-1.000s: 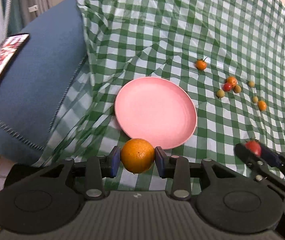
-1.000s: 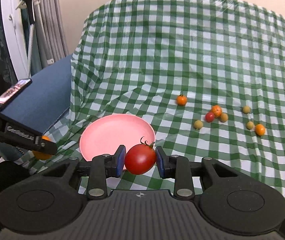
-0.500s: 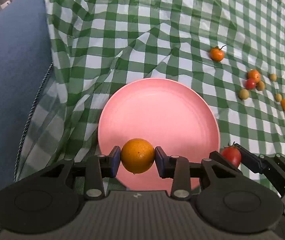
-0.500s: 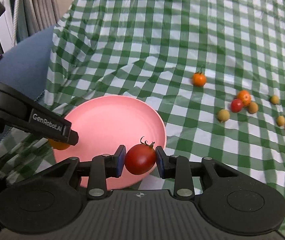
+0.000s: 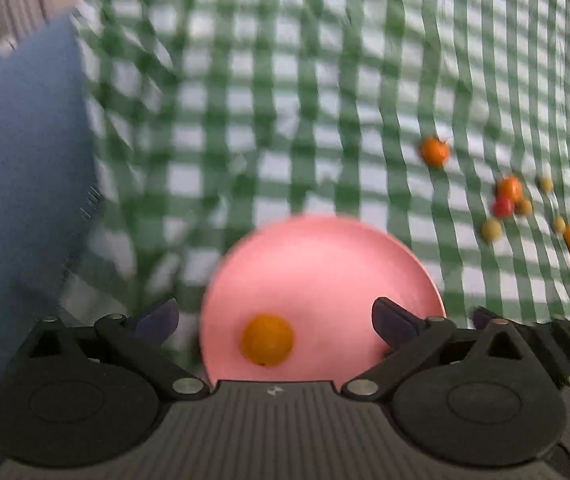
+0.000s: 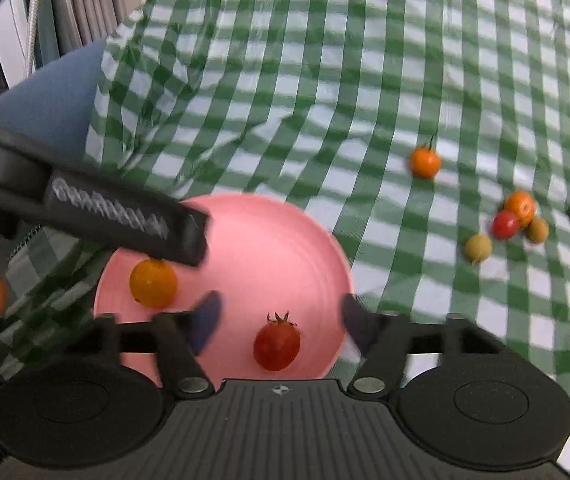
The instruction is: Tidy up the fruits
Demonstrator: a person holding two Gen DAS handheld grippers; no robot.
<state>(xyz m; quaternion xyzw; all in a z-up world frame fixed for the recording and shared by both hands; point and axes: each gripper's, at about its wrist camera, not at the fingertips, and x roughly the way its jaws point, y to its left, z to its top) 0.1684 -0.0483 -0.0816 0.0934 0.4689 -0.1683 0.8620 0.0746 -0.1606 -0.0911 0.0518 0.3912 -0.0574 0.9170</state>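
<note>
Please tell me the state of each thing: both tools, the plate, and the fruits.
left tool: open, holding nothing.
right tool: open, holding nothing.
orange fruit: lying on the plate.
red tomato: lying on the plate.
pink plate: flat on the cloth.
small fruits: loose on the checked cloth.

A green-checked tablecloth (image 6: 365, 80) carries a pink plate (image 6: 277, 248) and scattered small fruits (image 6: 425, 162).
</note>
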